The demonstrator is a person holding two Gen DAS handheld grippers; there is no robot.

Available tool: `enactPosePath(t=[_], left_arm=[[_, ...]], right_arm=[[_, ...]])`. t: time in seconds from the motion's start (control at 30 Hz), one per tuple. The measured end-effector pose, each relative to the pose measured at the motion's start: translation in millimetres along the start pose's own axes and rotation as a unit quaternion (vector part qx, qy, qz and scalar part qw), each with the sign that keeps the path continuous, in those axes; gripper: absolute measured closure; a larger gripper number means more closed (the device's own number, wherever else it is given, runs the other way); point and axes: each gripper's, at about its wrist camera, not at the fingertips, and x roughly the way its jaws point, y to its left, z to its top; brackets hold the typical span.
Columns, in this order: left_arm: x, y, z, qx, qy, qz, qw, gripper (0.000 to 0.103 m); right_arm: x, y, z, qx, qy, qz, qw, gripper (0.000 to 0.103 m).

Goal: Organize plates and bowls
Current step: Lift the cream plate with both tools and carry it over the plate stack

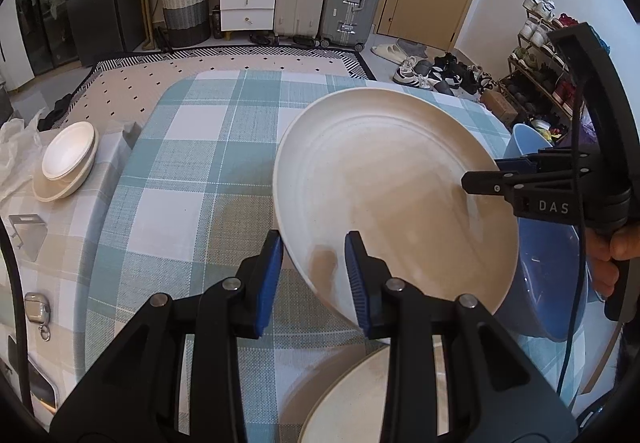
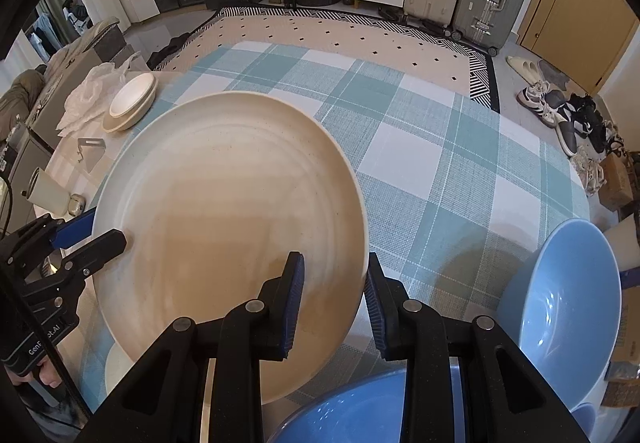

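Your left gripper [image 1: 314, 275] has its blue-padded fingers [image 1: 269, 275] clamped across the near rim of the large, round, cream ceramic plate [image 1: 396, 183]; your right gripper [image 2: 334, 295] pinches the opposite rim in the same way. The plate hangs between them, tilted and clear of the checked teal-and-white cloth on the surface [image 1: 192, 171].

Hazards:
- Each grip covers only a narrow strip of glazed rim. If one hand rises faster or twists, the plate is likely to pivot and slip out.
- A second cream plate [image 1: 360, 395] lies directly below, and two pale blue plastic bowls [image 2: 572, 307] sit close on the right-hand side. A drop or a low swing could strike them.
- Pulling the hands apart would lever the rim off the pads.

Plate condition: smooth, faint concentric rings inside, a raised lip, no visible chips. A stack of small white and cream bowls [image 1: 66, 167] sits well apart at the far left edge.
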Motion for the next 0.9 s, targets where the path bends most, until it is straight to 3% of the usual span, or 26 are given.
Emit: enactPosePath(t=[0.9], left_arm=[[-92.8,-1.9,-37.2,0.002,-0.043,0.005,0.9991,0.074]], right_arm=[[-65.7,45.2,-39.8,-0.013,-0.036,0.002,0.999,0.073]])
